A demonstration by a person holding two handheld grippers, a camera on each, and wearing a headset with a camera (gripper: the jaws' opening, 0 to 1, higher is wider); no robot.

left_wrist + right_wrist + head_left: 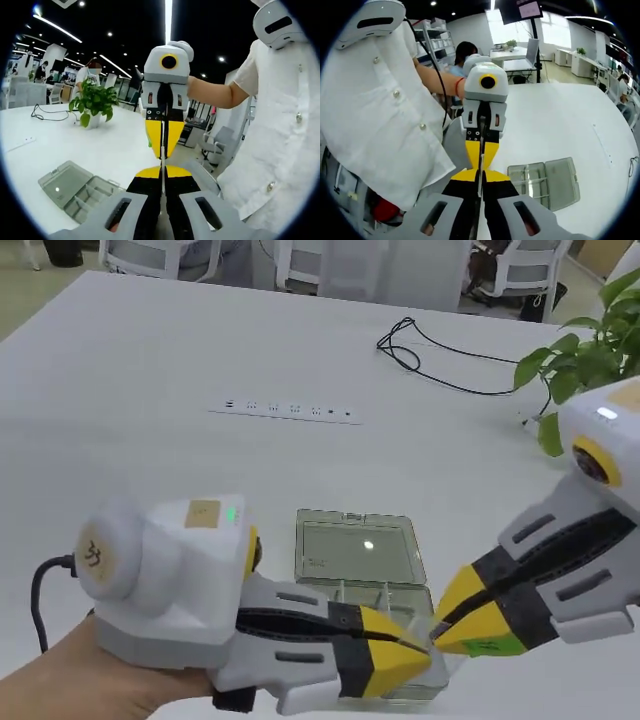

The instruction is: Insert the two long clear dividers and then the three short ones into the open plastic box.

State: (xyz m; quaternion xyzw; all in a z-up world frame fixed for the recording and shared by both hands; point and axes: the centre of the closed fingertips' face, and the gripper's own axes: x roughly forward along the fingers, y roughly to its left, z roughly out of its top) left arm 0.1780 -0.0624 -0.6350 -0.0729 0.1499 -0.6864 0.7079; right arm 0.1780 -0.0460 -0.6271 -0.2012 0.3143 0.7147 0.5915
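The open clear plastic box (318, 562) lies on the white table, lid (360, 548) flat on the far side; its tray shows upright clear partitions (532, 181). My left gripper (424, 656) comes in from the lower left, and my right gripper (436, 638) from the right. Their yellow tips meet just above the tray's near right part. Both sets of jaws are pressed together. In the left gripper view my left gripper (162, 171) points straight at the right gripper (162, 155). I cannot tell whether a thin clear piece is pinched between the tips.
A white power strip (288, 409) lies mid-table, with a black cable (432, 358) and a potted plant (590, 355) at the far right. Chairs stand beyond the far edge. The person's white shirt (280, 140) is close behind the grippers.
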